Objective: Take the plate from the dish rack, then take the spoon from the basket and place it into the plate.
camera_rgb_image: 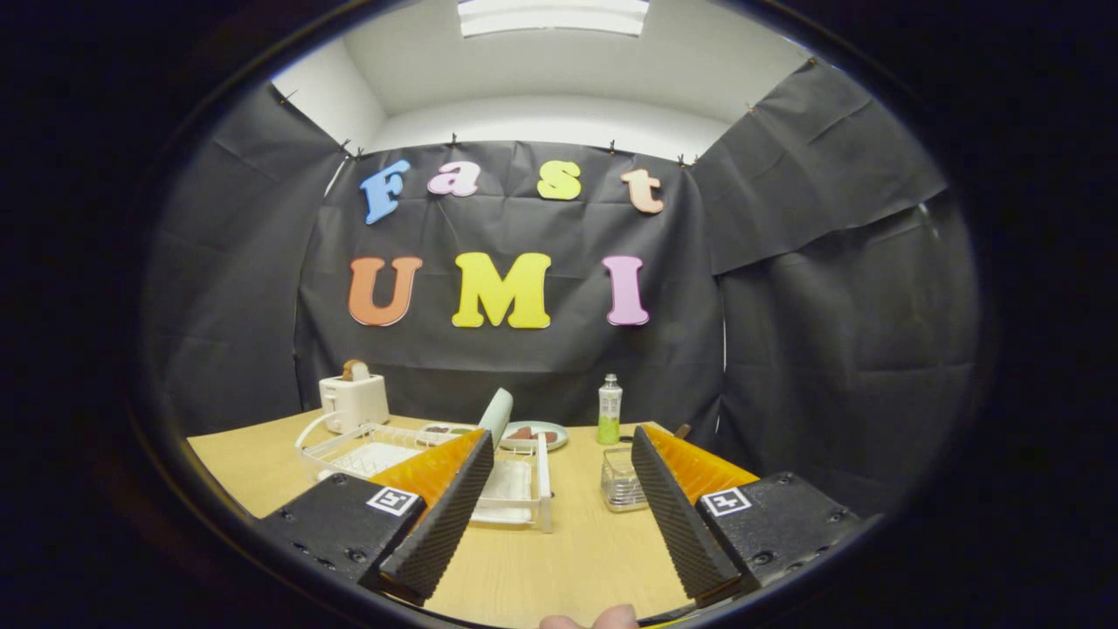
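We hold the tongs [559,454] released, their two fingers spread wide apart with nothing between them but bare surface [559,559]. Each finger carries a small square black-and-white marker on its base; we can read no words on it. Just ahead of the left finger sits the white dish rack [524,489], and the plate [495,415] stands upright on edge in it, beyond that finger's tip. Just ahead of the right finger, touching its inner edge in our view, is the small clear basket [620,480]; we cannot make out the spoon inside it. Beyond the rack lies a second flat plate [534,434] with something dark on it, and near it, further right, a bottle [609,409] with green liquid, its label too small to read. Far beyond the left finger stands a white toaster [354,400] with a slice of bread poking out. The surface's far edge meets the black cloth wall, its left edge runs well apart from the rack, and the open strip between the fingers leads straight ahead between rack and basket. A fingertip [590,620] shows beneath the tongs.
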Available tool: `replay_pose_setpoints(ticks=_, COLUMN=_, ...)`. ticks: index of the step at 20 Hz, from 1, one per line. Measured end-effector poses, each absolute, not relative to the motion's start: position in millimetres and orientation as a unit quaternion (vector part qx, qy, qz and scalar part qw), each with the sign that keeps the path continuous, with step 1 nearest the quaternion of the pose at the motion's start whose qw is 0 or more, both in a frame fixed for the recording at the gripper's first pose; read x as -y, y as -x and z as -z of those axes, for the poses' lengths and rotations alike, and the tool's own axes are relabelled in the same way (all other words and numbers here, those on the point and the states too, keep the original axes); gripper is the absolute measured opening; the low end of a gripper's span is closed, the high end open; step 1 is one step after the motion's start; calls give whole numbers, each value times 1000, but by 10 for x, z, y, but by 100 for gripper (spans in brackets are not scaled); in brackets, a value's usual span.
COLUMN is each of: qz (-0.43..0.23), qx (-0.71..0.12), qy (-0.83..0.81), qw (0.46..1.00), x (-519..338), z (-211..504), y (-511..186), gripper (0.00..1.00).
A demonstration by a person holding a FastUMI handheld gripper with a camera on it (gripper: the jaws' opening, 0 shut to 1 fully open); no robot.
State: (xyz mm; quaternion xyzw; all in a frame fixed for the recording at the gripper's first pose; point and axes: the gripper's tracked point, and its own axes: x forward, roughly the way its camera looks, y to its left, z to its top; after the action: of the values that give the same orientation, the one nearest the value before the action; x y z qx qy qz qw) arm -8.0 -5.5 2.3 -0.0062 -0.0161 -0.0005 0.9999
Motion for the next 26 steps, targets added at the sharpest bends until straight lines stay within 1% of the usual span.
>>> replay_pose_setpoints(ticks=9, qz=6, qx=9, qy=27, qw=1000, x=133, z=31, y=74, gripper=100)
replay_pose_setpoints(ticks=16, qz=5, qx=0, qy=43, qw=999, x=232, z=25, y=-58, gripper=100)
replay_pose_setpoints(ticks=21, qz=-18, qx=-3, qy=67, qw=998, x=169, z=-302, y=-332, gripper=100)
replay_pose_setpoints(ticks=26, qz=-63, qx=-50, qy=67, qw=995, x=-151, z=-555, y=-803, gripper=100)
